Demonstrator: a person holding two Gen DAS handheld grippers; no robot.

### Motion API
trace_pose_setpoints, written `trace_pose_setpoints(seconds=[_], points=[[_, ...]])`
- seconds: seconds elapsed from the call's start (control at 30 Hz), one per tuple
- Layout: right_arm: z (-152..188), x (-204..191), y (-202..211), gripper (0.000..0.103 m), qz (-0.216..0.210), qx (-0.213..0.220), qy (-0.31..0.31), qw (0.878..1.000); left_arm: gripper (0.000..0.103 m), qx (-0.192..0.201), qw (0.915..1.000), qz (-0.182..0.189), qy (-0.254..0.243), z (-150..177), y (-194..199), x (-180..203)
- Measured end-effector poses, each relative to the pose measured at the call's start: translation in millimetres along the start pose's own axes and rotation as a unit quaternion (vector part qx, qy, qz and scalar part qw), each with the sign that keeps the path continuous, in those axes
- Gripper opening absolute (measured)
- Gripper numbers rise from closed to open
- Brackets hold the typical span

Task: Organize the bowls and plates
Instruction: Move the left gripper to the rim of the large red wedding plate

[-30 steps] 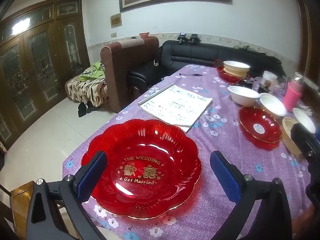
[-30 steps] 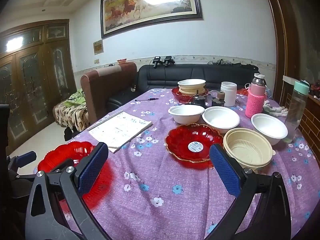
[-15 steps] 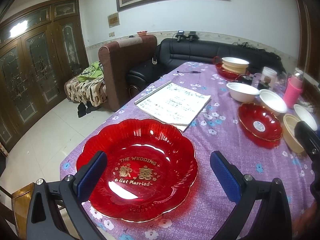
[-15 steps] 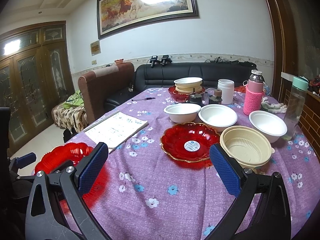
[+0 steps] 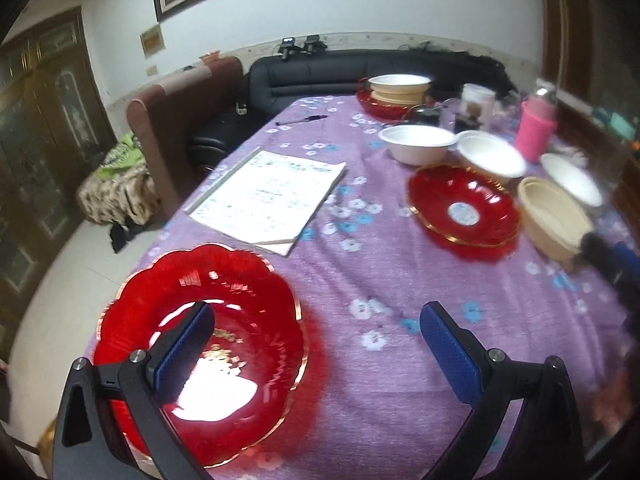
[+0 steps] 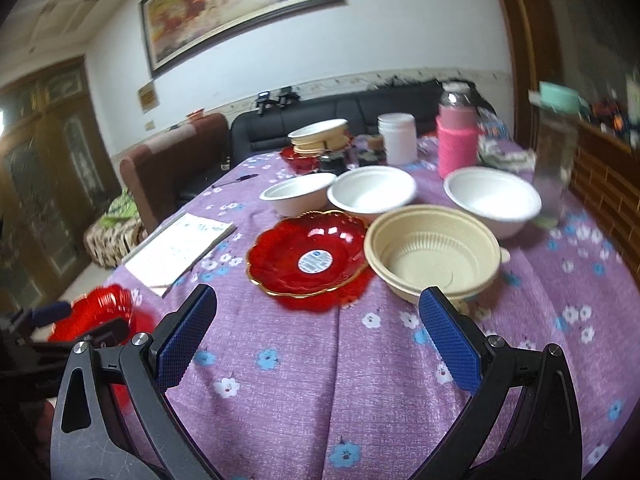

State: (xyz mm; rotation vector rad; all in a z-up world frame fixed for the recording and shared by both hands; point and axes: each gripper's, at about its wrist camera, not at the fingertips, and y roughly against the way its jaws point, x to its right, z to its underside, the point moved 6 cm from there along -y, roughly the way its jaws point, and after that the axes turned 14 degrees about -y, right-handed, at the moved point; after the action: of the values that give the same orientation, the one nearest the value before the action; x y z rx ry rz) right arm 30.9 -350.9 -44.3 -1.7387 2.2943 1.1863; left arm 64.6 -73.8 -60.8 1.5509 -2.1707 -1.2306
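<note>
A large red scalloped plate (image 5: 240, 300) with gold lettering lies at the table's near left corner. My left gripper (image 5: 316, 344) is open; its left finger hangs over the plate's centre, its right finger over bare cloth. A smaller red plate (image 6: 308, 256) sits mid-table beside a beige bowl (image 6: 432, 252), with three white bowls (image 6: 372, 194) behind them. My right gripper (image 6: 316, 336) is open above the cloth, just short of the small red plate and the beige bowl. A stack of bowls on a red plate (image 6: 320, 140) stands at the far end.
A purple flowered cloth (image 6: 360, 380) covers the table. An open paper pad (image 5: 268, 196) lies left of centre, a pen (image 5: 302, 120) beyond it. A pink bottle (image 6: 458, 140), a white jar (image 6: 397, 138) and a clear bottle (image 6: 554, 160) stand far right. Sofas line the far side.
My left gripper has swung right, so the large red plate now sits under its left finger. My right gripper has moved forward, closer to the small red plate and beige bowl.
</note>
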Motion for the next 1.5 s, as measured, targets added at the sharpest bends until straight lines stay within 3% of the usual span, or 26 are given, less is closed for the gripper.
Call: trace_pose_setpoints(seconds=[0.1, 0.23, 0.43, 0.53, 0.87, 1.5], points=[[1, -9, -5, 0.103, -0.029, -0.013, -0.003, 0.999, 0.102, -0.004, 0.9999, -0.011, 0.008, 16, 6, -18], [15, -48, -6, 0.103, -0.065, -0.034, 0.04, 0.996, 0.102, -0.015, 0.998, -0.057, 0.026, 45, 18, -62], [41, -113, -8, 0.103, -0.117, -0.062, 0.096, 0.987, 0.103, -0.029, 0.9836, -0.163, 0.07, 86, 45, -157], [60, -140, -14, 0.103, -0.126, -0.085, 0.131, 0.98, 0.103, -0.035, 0.9776, -0.184, 0.096, 99, 45, -184], [107, -180, -50, 0.103, -0.123, -0.147, 0.169, 0.967, 0.103, -0.055, 0.9784, -0.136, 0.146, 110, 14, -200], [125, -193, -92, 0.103, -0.116, -0.184, 0.154, 0.964, 0.103, -0.08, 0.9848, -0.093, 0.123, 98, -23, -179]])
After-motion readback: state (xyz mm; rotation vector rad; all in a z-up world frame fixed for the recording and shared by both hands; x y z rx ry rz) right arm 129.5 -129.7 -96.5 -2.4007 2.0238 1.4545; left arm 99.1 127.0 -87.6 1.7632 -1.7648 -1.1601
